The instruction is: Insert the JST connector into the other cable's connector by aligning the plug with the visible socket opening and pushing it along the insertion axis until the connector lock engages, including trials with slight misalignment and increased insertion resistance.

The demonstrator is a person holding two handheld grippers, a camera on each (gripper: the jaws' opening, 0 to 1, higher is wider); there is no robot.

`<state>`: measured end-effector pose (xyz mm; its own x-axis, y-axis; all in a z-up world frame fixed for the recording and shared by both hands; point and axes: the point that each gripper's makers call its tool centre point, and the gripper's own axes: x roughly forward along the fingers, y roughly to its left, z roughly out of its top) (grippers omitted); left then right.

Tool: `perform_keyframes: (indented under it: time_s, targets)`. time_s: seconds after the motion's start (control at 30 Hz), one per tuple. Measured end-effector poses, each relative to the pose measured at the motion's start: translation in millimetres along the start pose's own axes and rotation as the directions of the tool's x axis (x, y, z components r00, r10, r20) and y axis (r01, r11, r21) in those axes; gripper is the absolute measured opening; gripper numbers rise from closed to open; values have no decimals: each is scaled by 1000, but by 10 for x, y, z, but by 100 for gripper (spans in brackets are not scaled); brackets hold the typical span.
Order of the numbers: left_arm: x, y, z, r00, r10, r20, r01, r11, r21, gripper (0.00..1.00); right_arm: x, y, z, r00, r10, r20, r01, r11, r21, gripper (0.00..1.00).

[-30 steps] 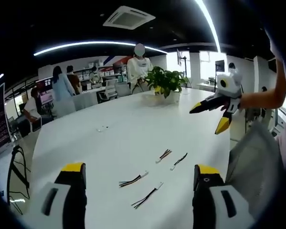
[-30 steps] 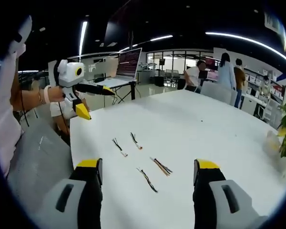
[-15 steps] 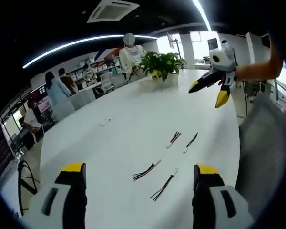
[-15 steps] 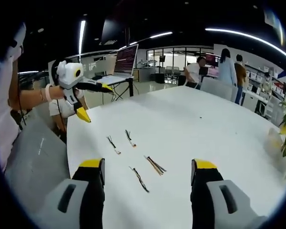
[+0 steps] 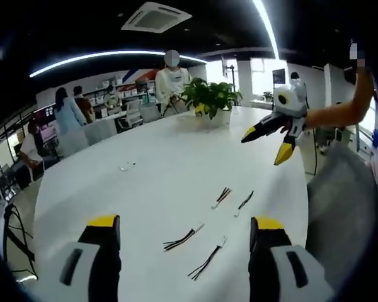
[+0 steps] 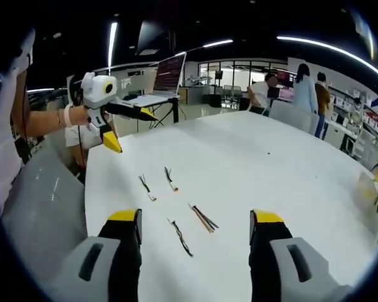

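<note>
Four short cables lie loose on the white desk (image 5: 145, 189) near its edge by the person: two pairs, (image 5: 179, 238), (image 5: 206, 261), (image 5: 222, 196) and (image 5: 243, 202), thin dark leads with small pale plugs. Left gripper (image 5: 184, 229) and right gripper (image 6: 195, 220) hang above them, jaws spread wide, holding nothing. The risk, I judge: such tiny plugs slip or twist when pinched, spoiling alignment.

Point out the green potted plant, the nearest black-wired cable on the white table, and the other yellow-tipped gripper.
Green potted plant (image 5: 209, 99), left gripper view, leaves.
Nearest black-wired cable (image 5: 206, 262), left gripper view, mid-wire.
Right gripper (image 5: 264, 143), left gripper view, between fingertips.
</note>
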<state>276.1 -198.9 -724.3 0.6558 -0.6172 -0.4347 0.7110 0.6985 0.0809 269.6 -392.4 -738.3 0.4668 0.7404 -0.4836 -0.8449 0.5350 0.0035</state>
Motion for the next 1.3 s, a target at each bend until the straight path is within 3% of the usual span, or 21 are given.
perform_keyframes:
  time_s: [0.17, 0.2, 0.23, 0.43, 0.6, 1.3]
  targets:
    - [40, 4, -33, 1000, -21, 11, 21, 999, -41, 76, 37, -24, -9, 1000, 3, 3, -3, 1000, -19, 66]
    - [49, 12, -43, 1000, -18, 7, 18, 999, -45, 76, 48, -28, -13, 1000, 6, 3, -6, 1000, -21, 66]
    - [59, 83, -65, 1000, 25, -1, -25, 999, -47, 79, 59, -36, -17, 1000, 7, 4, -7, 1000, -20, 66]
    - [101, 141, -85, 1000, 25, -10, -26, 999, -46, 81, 132, -72, -49, 999, 27, 20, -27, 999, -20, 60]
    - [141, 180, -98, 1000, 21, -11, -21, 999, -44, 80, 199, -121, -64, 998, 39, 39, -38, 999, -24, 62]
    - [339, 239, -252, 999, -1, -44, -2, 998, -64, 77, 432, -220, -217, 998, 58, 25, -58, 998, -8, 57]
